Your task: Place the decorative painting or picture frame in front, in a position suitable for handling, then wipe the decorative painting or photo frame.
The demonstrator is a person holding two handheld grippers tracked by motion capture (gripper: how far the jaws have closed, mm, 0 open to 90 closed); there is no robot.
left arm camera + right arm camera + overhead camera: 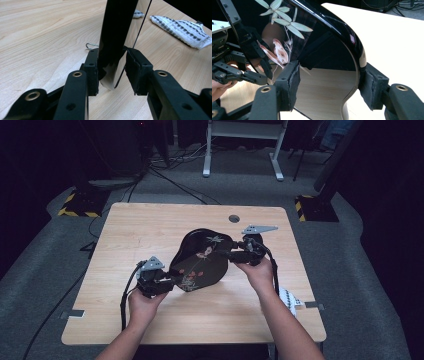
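Forearms enter from six o'clock in the high view, one gripper per hand, both on a black lacquer tray with painted birds and leaves. Tray sits mid-table, tilted, its long axis running from seven o'clock to one o'clock.

Left gripper takes the tray's low end at seven o'clock. In the left gripper view the rim stands edge-on between the pads: one pad is against it, the other looks to touch it at its top corner, so I read it as clamped, lightly.

Right gripper holds the far end at two o'clock. In the right gripper view its jaws straddle the curved rim; the outer pad bears on the rim, the inner pad stands apart from the glossy face (reflections make this hard to judge). Jaws apart, then, not gripping.

Two holds at opposite ends suit a wide, slick piece: likely to stop it swinging or slipping.

Patterned cloth lies at the table's four o'clock edge; a small wire hook rests on the wood behind the tray.
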